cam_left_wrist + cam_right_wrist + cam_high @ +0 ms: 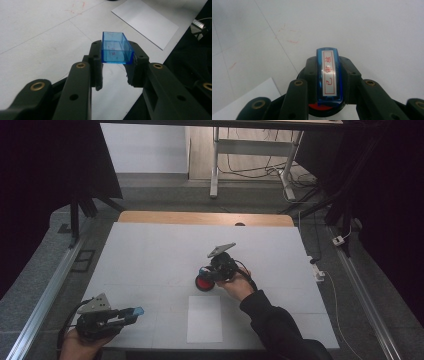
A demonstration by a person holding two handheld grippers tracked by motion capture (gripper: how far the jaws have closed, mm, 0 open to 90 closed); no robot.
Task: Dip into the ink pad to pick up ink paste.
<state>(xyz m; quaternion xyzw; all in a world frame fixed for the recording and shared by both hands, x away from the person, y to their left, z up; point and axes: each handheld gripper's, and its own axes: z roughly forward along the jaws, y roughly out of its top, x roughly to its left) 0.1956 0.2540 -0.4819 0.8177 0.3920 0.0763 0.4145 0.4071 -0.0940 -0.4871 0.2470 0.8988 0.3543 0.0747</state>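
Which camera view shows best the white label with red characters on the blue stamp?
The right gripper view: there the label faces the camera on top of the blue stamp, clamped in the right gripper. In the high view the stamp is hidden by that gripper, so its label cannot be read.

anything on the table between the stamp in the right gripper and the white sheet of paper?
Nothing visible. The right gripper is shut on the blue stamp, poised over a red ink pad just beyond the white sheet. Only bare table mat lies between them. The left gripper holds the blue cap off to the side.
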